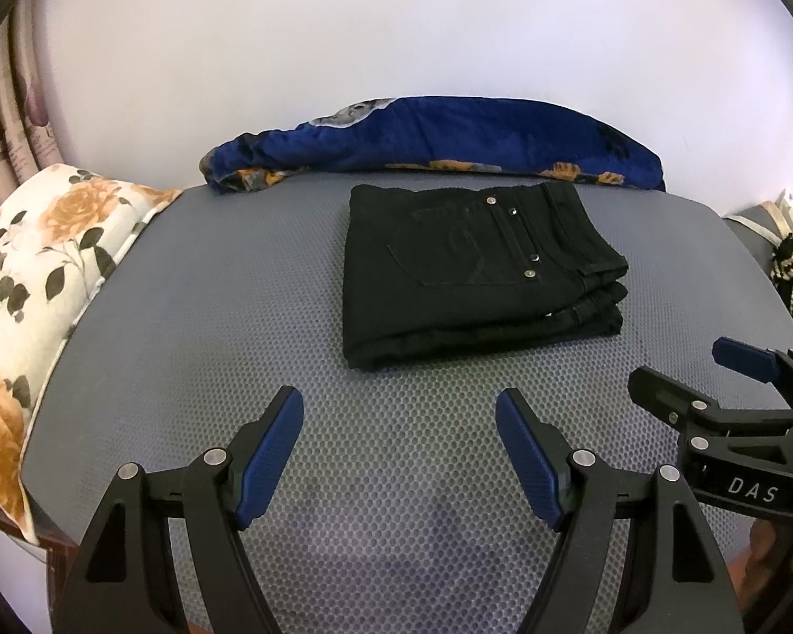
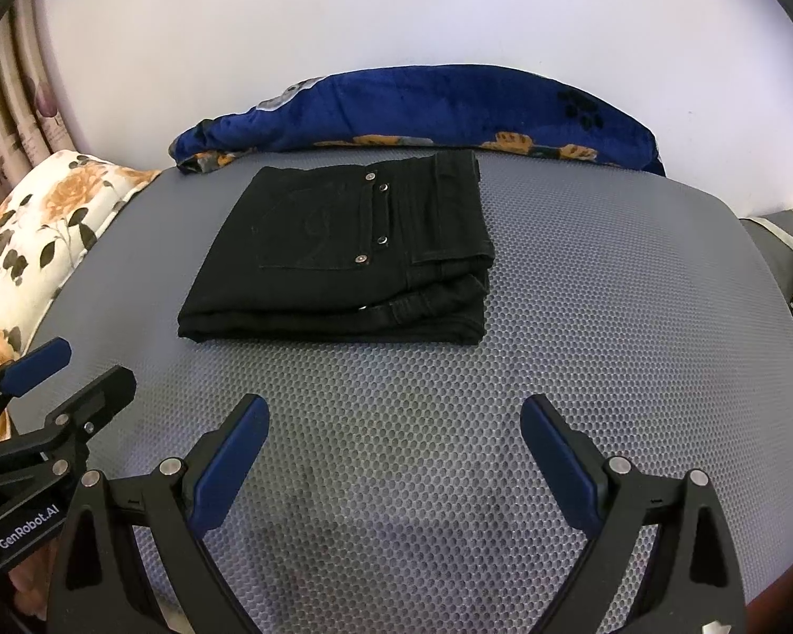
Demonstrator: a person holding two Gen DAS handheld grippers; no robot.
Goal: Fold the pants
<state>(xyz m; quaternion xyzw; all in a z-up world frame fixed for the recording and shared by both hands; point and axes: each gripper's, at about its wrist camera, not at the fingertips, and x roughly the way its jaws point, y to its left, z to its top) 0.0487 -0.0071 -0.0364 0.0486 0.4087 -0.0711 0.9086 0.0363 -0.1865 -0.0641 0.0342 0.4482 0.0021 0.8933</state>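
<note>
Both claws empty, pants already folded.
Left claw (image 1: 399, 420) and right claw (image 2: 394, 425) stand wide apart; black pants (image 2: 343, 253) lie stacked on the grey mat (image 2: 581, 317); nothing seems left.

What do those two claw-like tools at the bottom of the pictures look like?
Both are alike. The left gripper has two black, angular plastic fingers with triangular cut-outs, silver pivot pins and blue textured pads on the inner faces. The right gripper is built the same. White lettering marks their bodies: "DAS" on the right one, "GenRobot.AI" on the left. No cables or sleeves show.
</note>
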